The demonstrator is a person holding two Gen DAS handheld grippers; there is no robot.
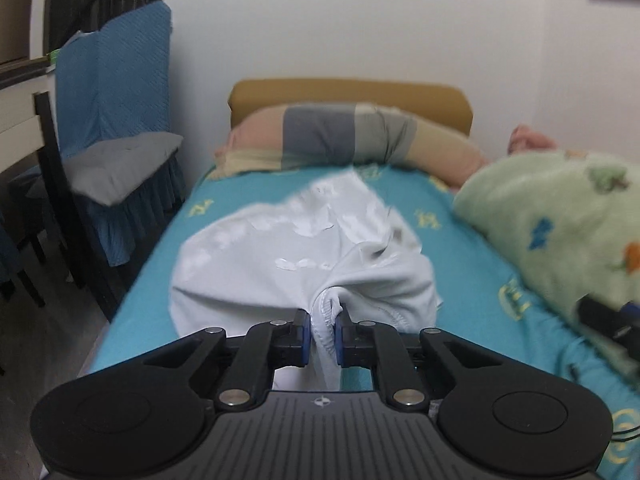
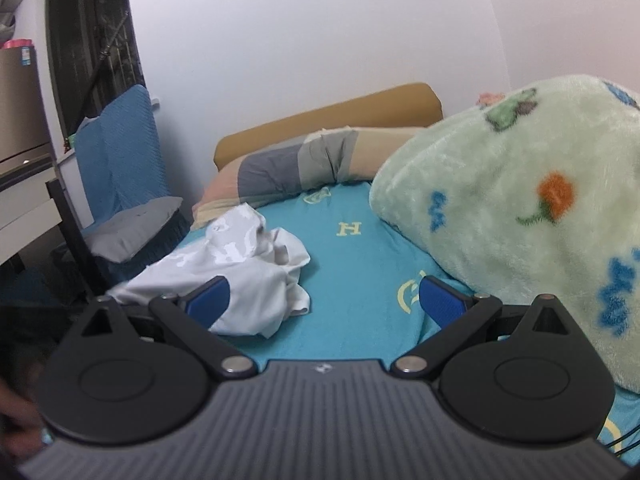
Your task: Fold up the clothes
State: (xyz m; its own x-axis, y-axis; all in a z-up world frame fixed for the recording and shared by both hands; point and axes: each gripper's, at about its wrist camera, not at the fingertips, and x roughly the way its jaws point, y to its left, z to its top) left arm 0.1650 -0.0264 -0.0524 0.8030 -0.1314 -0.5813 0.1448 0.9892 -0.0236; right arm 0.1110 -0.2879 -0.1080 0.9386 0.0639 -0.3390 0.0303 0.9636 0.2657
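Observation:
A white garment with a white print (image 1: 280, 256) lies crumpled on the turquoise bed sheet (image 1: 472, 280). My left gripper (image 1: 322, 320) is shut on a bunched hem of the white garment at its near edge. In the right wrist view the same garment (image 2: 240, 272) lies left of centre on the sheet (image 2: 360, 280). My right gripper (image 2: 324, 300) is open and empty, held above the sheet just right of the garment; its left pad (image 2: 208, 300) overlaps the garment's edge in view. The right gripper also shows at the right edge of the left wrist view (image 1: 608, 320).
A green fleece blanket (image 2: 520, 220) is heaped on the right side of the bed. A striped pillow (image 1: 344, 140) and tan headboard (image 1: 352, 96) lie at the far end. A chair with blue cover and grey cushion (image 1: 120, 160) stands left of the bed.

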